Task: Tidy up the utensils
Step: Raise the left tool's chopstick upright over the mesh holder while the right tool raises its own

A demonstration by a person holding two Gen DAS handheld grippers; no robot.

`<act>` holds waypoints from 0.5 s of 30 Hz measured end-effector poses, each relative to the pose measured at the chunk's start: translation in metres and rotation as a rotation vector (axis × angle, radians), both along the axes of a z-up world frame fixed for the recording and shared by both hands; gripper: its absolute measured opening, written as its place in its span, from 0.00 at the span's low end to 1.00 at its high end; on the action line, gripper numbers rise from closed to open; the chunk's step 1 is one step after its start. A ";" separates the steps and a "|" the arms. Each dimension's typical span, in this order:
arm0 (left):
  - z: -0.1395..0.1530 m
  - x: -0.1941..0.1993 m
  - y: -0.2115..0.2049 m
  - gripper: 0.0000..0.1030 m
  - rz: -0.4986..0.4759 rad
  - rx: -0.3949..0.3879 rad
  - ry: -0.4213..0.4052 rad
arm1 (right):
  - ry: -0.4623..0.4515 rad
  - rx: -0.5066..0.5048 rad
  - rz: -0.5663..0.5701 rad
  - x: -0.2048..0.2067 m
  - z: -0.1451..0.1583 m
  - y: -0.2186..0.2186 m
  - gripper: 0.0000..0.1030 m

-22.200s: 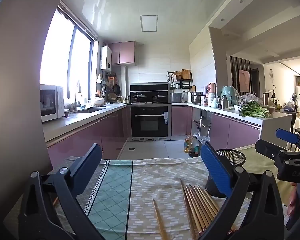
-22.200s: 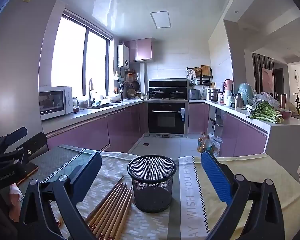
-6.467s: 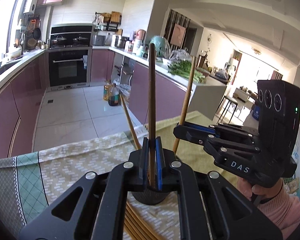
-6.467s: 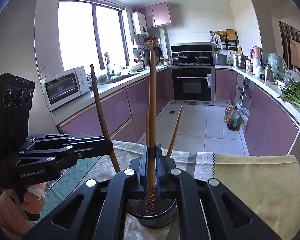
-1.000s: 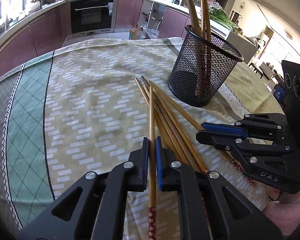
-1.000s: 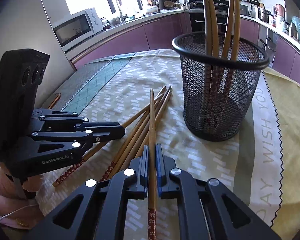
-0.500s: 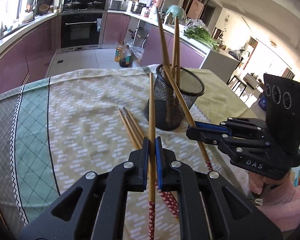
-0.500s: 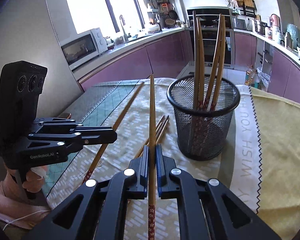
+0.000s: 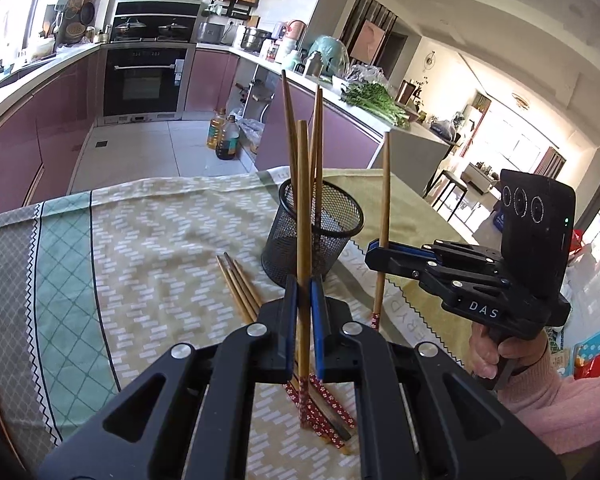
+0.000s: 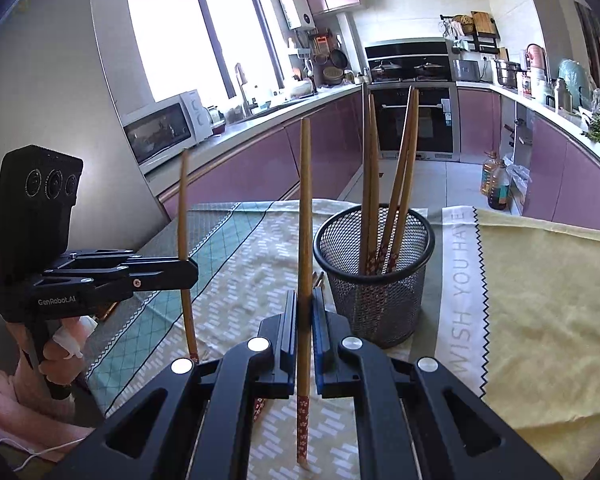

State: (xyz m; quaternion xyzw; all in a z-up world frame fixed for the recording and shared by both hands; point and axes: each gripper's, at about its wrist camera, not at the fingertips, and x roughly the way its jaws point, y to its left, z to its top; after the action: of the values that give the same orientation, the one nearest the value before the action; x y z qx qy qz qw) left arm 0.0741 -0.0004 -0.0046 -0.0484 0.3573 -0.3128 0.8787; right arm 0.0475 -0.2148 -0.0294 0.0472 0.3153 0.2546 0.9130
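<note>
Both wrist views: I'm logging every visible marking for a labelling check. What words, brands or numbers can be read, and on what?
"DAS": white letters on the right gripper body, left wrist view.
"GenRobot.AI": white letters on the left gripper body, right wrist view.
"WISH YOU HAVE": grey print along the tablecloth band beside the mesh cup; the last word runs over the far edge.
Small label on the left gripper's rear edge: too small to read.

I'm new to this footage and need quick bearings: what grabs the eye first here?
Each black gripper, left and right, pinches one upright brown wooden chopstick. Just beyond, a black wire-mesh cup on the patterned tablecloth holds four more, with loose ones lying beside it.
</note>
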 end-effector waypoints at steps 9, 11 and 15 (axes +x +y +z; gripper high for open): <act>0.014 0.001 -0.001 0.07 -0.010 -0.043 -0.034 | -0.042 0.015 -0.016 0.002 0.015 -0.006 0.06; 0.017 0.004 -0.002 0.07 -0.011 -0.053 -0.042 | -0.049 0.017 -0.019 0.002 0.017 -0.005 0.06; 0.022 0.008 -0.007 0.07 -0.018 -0.064 -0.063 | -0.066 0.020 -0.030 0.005 0.023 -0.009 0.06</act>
State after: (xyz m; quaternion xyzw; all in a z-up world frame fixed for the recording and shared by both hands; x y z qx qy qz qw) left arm 0.0825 -0.0076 0.0177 -0.0637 0.3197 -0.3333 0.8847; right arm 0.0529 -0.2233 -0.0062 0.0524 0.2818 0.2455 0.9260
